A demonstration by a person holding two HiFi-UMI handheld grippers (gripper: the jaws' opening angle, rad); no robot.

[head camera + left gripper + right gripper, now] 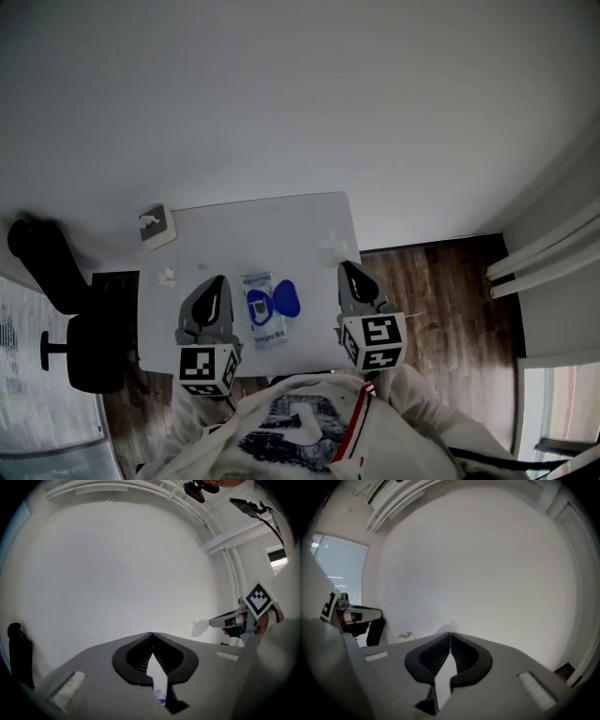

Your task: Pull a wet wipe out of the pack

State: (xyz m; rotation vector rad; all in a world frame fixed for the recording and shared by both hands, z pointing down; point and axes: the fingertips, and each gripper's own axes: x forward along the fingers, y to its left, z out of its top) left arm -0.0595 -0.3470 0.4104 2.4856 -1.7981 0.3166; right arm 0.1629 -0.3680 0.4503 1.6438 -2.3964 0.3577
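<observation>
While the white table (272, 225) stands on a dark wood floor (441, 291) against a pale wall (281, 94), the head view shows the pack (265, 323) lying between the left gripper (218, 279) and the right gripper (343, 265). Left gripper view: jaws closed, empty, pack beneath. Right gripper view: jaws pinched on the wet wipe (449, 627), apart from the pack.

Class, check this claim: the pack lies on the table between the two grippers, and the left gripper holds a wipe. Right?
No: the right gripper, not the left gripper, holds the wipe, as the left gripper view shows. The pack does lie on the table between them.
</observation>
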